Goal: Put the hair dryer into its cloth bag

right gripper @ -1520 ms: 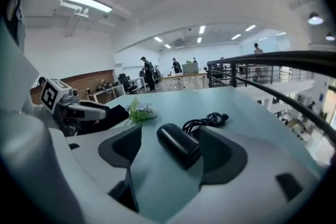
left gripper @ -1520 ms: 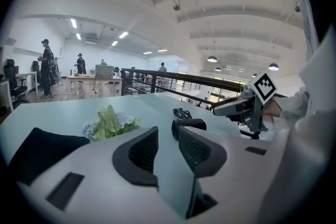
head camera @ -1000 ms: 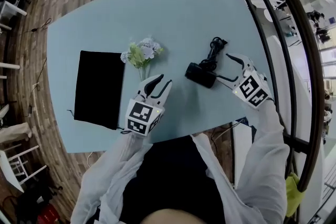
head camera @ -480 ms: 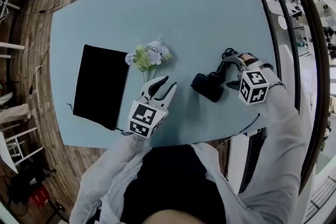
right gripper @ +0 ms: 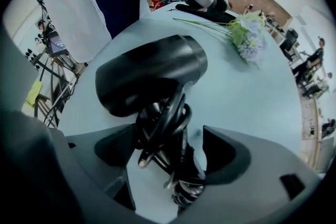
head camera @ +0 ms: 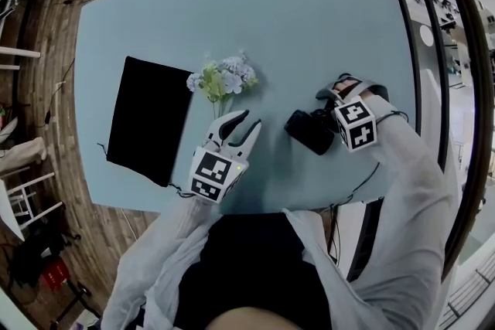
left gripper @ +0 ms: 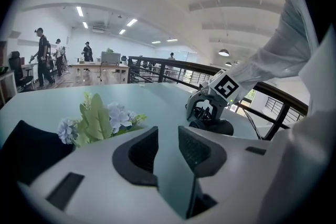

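The black hair dryer (head camera: 308,129) lies on the light blue table (head camera: 309,27), right of centre, with its cord bundled at the handle end. My right gripper (head camera: 331,106) points straight down over that end. In the right gripper view its jaws stand open on either side of the cord-wrapped handle (right gripper: 168,128), the left pad close against the cord and a gap at the right pad. The dryer's barrel (right gripper: 149,73) lies just beyond. The flat black cloth bag (head camera: 148,120) lies at the table's left. My left gripper (head camera: 247,120) hovers open and empty near the front edge.
A small bunch of artificial flowers (head camera: 223,79) lies between the bag and the dryer, its stems running toward my left gripper. The table's front edge (head camera: 271,205) is close to both hands. A curved black railing (head camera: 433,89) runs along the right.
My right gripper has rolled over and come down from beside the dryer onto its cord-wrapped handle end, jaws now straddling it. The left gripper has barely shifted.
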A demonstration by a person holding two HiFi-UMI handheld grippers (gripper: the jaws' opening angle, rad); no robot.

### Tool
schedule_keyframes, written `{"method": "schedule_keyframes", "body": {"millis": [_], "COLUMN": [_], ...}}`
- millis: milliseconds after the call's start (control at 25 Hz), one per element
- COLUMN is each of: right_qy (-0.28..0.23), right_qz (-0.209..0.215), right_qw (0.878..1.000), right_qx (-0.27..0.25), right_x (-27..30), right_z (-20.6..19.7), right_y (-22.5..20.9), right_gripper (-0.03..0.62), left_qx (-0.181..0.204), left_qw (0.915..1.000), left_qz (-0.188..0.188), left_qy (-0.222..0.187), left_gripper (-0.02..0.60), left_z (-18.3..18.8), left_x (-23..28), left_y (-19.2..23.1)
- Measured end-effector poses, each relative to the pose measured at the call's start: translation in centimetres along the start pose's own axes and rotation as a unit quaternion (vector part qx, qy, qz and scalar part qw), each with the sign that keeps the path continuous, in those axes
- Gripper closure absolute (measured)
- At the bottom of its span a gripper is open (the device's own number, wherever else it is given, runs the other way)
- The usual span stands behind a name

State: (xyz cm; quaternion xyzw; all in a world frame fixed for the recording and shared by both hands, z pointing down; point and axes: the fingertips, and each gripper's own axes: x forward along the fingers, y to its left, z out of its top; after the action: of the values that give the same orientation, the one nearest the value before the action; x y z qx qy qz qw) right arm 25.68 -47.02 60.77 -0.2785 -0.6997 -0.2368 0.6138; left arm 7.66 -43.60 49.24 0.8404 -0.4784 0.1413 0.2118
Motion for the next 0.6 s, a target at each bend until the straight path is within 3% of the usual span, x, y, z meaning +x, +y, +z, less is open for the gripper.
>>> {"method": "schedule_keyframes", "body": {"millis": [200,320,400,600], "right_qy": [0.006,0.018,0.013,-0.031], "right_qz": [0.019,0.024,0.026,0.007], "right_qw": [1.000,0.999,1.000,0.996], "right_qx": [-0.011,-0.019,-0.001,0.078], "right_x": [0.0,-0.3,-0.2,-0.5], "right_z": [0.1,0.1,0.1,1.0], "right_y": [0.3,0.8,1.1,1.3], "right_gripper": [0.209,0.313,0.366,0.378], "left_qx": [-0.002,-0.005,-0.006,-0.005], "left_qw": [1.0000,1.0000,1.0000,0.9999], "left_qz": [0.000,0.000,0.000,0.005], "left_qy": [0.000,-0.002,-0.003,-0.008], "left_gripper": [0.466,0.466,0.466,0.466], "left_z": [-0.4,-0.5,-0.6,-0.6], "left_x": [-0.2,-0.4,-0.6,-1.2], "left_y": [-0.1,0.0,0.1,0.6]}}
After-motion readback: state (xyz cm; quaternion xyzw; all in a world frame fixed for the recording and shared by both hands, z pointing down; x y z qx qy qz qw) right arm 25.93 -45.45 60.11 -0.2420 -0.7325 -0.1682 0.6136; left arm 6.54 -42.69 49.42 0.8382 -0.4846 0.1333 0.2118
